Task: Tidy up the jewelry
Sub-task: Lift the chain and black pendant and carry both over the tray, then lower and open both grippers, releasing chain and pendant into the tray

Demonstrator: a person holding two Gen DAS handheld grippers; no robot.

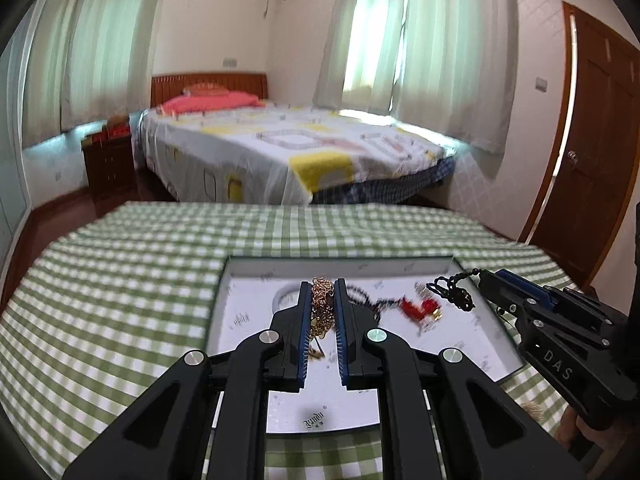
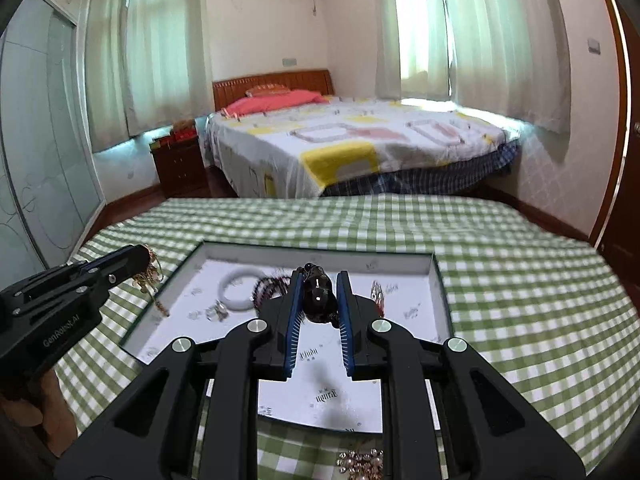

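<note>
A shallow white box (image 1: 248,312) lies on the green checked tablecloth; it also shows in the right wrist view (image 2: 400,264). My left gripper (image 1: 323,286) is shut on a gold chain (image 1: 322,308) that hangs above the box. My right gripper (image 2: 318,276) is shut on a black bead bracelet (image 2: 318,296), held over the box; it shows in the left wrist view (image 1: 452,292) too. Inside the box lie a white bangle (image 2: 236,290), a dark red bead strand (image 2: 270,284), a red ornament (image 1: 416,306) and small silver pieces (image 2: 218,312).
A cluster of pearl-and-gold jewelry (image 2: 360,464) lies on the cloth in front of the box. The table edge (image 2: 360,200) is at the far side, with a bed (image 2: 352,144) beyond. A wooden door (image 1: 592,152) stands at the right.
</note>
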